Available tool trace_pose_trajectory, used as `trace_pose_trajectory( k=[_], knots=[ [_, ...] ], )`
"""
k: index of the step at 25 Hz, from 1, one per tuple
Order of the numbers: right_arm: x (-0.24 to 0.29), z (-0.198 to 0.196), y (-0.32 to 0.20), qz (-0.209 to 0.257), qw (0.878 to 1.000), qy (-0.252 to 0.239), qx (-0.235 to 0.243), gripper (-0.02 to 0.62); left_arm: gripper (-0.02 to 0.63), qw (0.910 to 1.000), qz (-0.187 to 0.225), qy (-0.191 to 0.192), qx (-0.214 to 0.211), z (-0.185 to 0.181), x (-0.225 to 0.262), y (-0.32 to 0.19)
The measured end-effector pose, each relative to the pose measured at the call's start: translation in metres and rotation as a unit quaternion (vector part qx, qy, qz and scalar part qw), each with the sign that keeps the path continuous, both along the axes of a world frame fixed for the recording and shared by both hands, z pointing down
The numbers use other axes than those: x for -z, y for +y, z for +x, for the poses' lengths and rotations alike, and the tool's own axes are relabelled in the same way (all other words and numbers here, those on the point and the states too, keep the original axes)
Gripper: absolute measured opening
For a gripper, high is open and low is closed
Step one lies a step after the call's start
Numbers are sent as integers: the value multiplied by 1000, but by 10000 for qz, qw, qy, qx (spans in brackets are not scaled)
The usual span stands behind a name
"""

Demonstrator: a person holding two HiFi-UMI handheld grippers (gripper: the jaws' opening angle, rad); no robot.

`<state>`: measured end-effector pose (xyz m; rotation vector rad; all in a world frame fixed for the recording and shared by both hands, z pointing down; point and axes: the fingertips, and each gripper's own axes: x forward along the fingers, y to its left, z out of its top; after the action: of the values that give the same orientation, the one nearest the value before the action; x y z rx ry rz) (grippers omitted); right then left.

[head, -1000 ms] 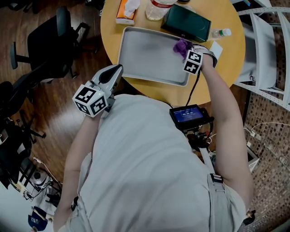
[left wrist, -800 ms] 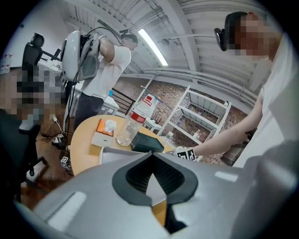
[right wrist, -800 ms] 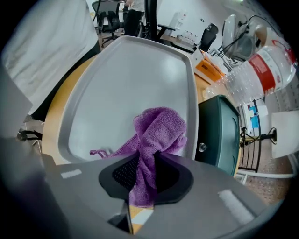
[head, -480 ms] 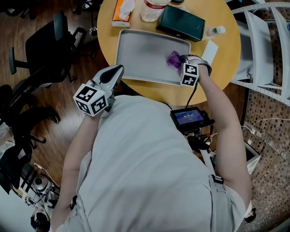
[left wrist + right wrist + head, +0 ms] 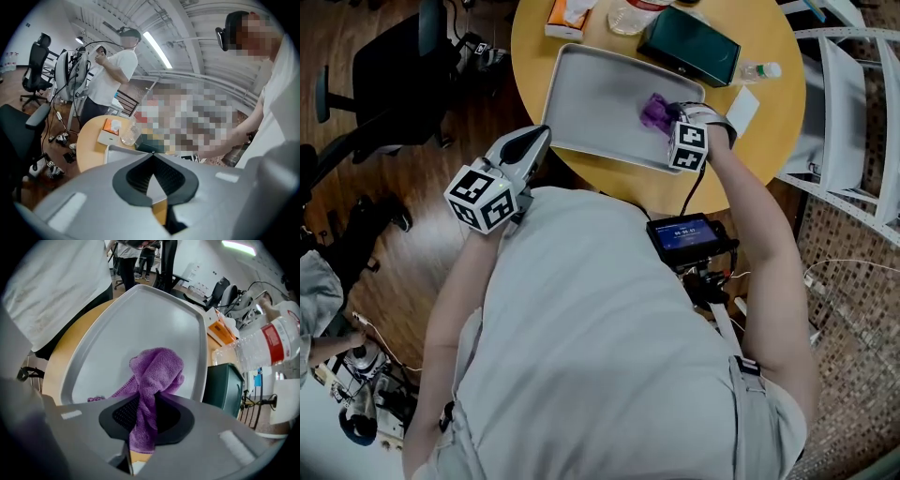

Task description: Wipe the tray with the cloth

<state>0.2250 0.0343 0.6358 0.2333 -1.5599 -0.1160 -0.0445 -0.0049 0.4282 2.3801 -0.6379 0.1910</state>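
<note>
A round yellow wooden desk [image 5: 769, 37] carries a dark green rectangular case [image 5: 689, 45], an orange and white tissue box [image 5: 565, 17], a large clear plastic bottle [image 5: 636, 14] between them, and a small clear bottle with a green cap [image 5: 757, 71] near a white card [image 5: 742, 108]. A black office chair [image 5: 389, 80] stands on the brown wooden floor [image 5: 403, 216] at left; a white metal rack [image 5: 848, 103] stands at right.

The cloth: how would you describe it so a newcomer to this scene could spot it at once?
On the round wooden table lies a grey tray. Near the tray's right end sits a crumpled cloth, pinched in the right hand-held gripper. It is the only purple thing on the table.
</note>
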Motion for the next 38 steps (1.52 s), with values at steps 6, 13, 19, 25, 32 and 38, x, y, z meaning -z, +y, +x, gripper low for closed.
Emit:
trace_pose_trajectory(
  k=[6, 13, 19, 25, 32, 38],
  knots=[
    [7, -49, -31, 24, 9993, -212, 307, 67, 0, 9996, -16, -20, 288, -23, -4, -1],
    [-3, -122, -78, 11, 9980, -429, 456, 67, 0, 9979, -136, -14, 639, -67, -26, -13],
    [-3, -169, -111, -4, 9965, -483, 687, 69, 0, 9958, -201, 3, 893, -94, -33, -21],
    [2, -201, -126, 1, 9938, -387, 1042, 69, 0, 9942, -224, -4, 1055, -107, -30, -23],
    [4, -209, -128, -68, 9936, -253, 1102, 66, 0, 9939, -246, 18, 1075, -112, -32, -24],
    [1, -230, -93, -414, 9899, -295, 1326, 66, 0, 9951, -216, 78, 964, -106, -30, -28]
  ],
)
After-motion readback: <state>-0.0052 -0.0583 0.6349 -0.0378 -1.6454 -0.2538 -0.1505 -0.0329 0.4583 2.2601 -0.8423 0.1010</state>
